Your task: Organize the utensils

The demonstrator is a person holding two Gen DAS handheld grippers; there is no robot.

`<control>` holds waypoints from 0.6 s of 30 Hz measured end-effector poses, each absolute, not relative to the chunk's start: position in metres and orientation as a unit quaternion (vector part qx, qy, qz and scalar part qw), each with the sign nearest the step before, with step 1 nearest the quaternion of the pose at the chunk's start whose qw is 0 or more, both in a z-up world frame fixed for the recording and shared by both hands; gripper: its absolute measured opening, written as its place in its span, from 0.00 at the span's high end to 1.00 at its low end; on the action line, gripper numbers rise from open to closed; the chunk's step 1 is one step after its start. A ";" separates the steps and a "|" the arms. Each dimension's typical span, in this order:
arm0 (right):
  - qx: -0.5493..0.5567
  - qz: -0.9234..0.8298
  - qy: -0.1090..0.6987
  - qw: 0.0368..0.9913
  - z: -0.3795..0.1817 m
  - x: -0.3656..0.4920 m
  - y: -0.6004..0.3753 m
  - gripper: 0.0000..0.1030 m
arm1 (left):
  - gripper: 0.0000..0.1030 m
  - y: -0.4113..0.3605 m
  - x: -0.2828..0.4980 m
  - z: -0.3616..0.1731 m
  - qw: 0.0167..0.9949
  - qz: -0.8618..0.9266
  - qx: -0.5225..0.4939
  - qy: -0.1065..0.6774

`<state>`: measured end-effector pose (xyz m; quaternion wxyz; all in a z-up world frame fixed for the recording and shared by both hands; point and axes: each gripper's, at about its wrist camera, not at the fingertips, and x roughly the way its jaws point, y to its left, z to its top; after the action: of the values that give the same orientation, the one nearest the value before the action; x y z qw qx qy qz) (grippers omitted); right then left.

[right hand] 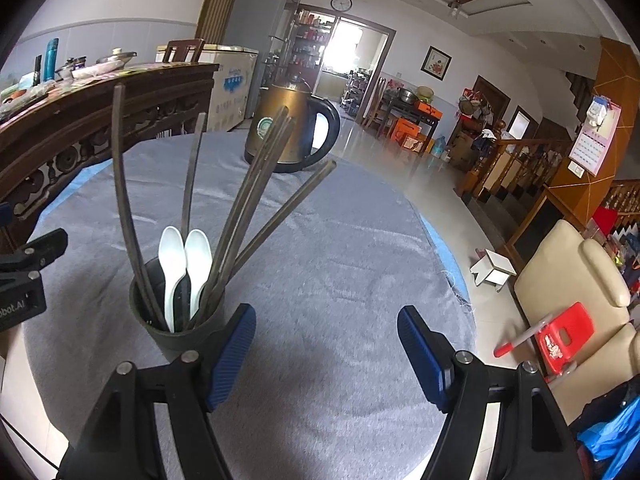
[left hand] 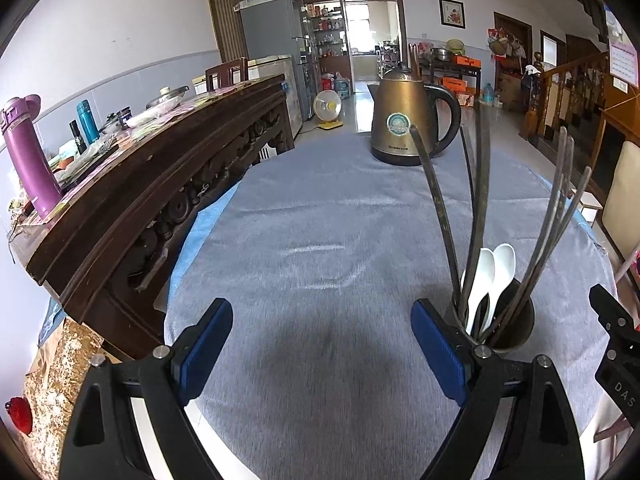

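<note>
Your left tongs [left hand: 322, 350] were spread wide with nothing between the blue pads, above the grey cloth of the tabletop [left hand: 320, 220]. Your right tongs [right hand: 326, 354] were also wide apart and held nothing. The dark holder cup [right hand: 176, 326] stood on the cloth between the two tongs: just beside the right finger of the left tongs, and just beside the left finger of the right tongs; whether it touched either pad, I could not tell. In the cup stood two white spoons [right hand: 186, 268] and several long dark chopsticks [right hand: 256, 184], leaning outward like a fan. Farther back on the tabletop stood a bronze kettle [left hand: 404, 116], well apart from the cup.
</note>
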<state>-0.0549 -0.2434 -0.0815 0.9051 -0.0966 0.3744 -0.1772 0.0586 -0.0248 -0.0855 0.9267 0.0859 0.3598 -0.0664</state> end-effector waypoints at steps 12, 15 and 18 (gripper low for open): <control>-0.111 -0.171 0.374 0.905 -0.072 -0.041 -0.242 0.25 | 0.12 -0.026 0.073 -0.079 0.928 -0.063 0.081 0.358; -0.112 -0.170 0.374 0.905 -0.070 -0.038 -0.242 0.25 | 0.12 -0.027 0.074 -0.078 0.929 -0.062 0.079 0.356; -0.113 -0.169 0.374 0.905 -0.070 -0.036 -0.243 0.25 | 0.12 -0.029 0.074 -0.077 0.929 -0.062 0.079 0.357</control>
<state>-0.0363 -0.2430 -0.0697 0.9050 -0.1129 0.3739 -0.1688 0.0743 -0.0288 -0.0773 0.9286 0.0794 0.3571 -0.0621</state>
